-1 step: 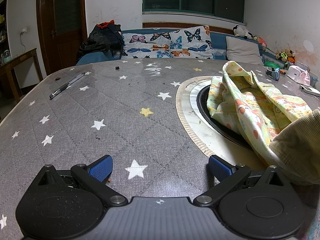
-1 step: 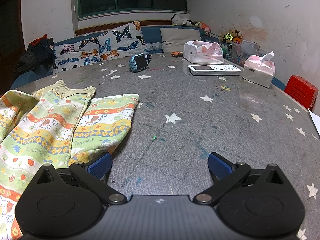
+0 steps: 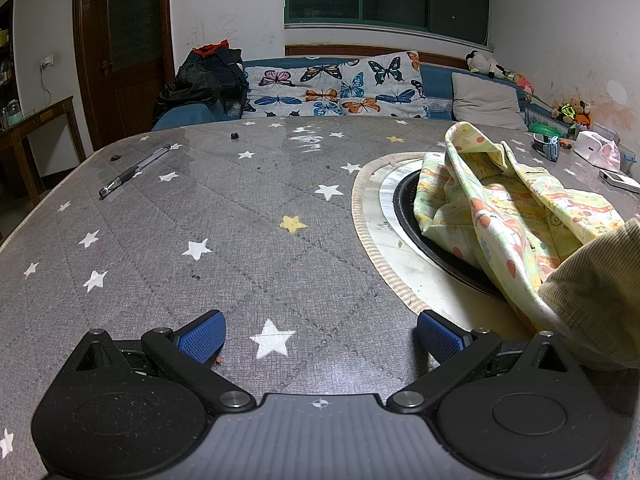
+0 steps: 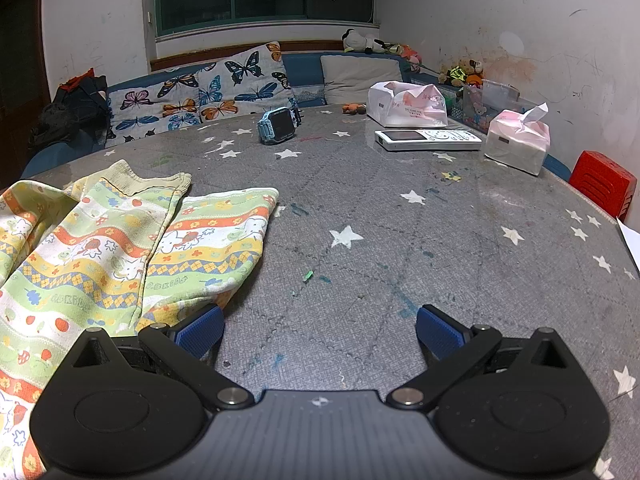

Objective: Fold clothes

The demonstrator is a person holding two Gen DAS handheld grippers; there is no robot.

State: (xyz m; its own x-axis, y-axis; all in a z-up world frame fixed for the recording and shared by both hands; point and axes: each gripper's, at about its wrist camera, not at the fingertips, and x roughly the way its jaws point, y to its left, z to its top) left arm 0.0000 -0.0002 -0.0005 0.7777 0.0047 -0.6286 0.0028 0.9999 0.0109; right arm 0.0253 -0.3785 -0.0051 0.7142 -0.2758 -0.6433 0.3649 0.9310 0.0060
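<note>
A child's garment with green, yellow and orange cartoon stripes [image 4: 120, 248] lies spread on the grey star-patterned table, left of my right gripper [image 4: 320, 330]. The right gripper is open and empty; its left finger sits at the cloth's lower edge. In the left wrist view the same garment [image 3: 512, 208] is bunched up over a round black recess [image 3: 404, 208] in the table. My left gripper [image 3: 320, 338] is open and empty over bare table, to the left of the cloth. A beige corduroy sleeve [image 3: 592, 292] covers the cloth's near part.
A pen [image 3: 134, 170] lies at the table's far left. A blue toy watch [image 4: 280, 124], a white remote [image 4: 428, 138], two tissue packs [image 4: 516, 140] and a red stool [image 4: 602, 184] are on the right. A sofa with butterfly cushions [image 3: 340, 88] stands behind.
</note>
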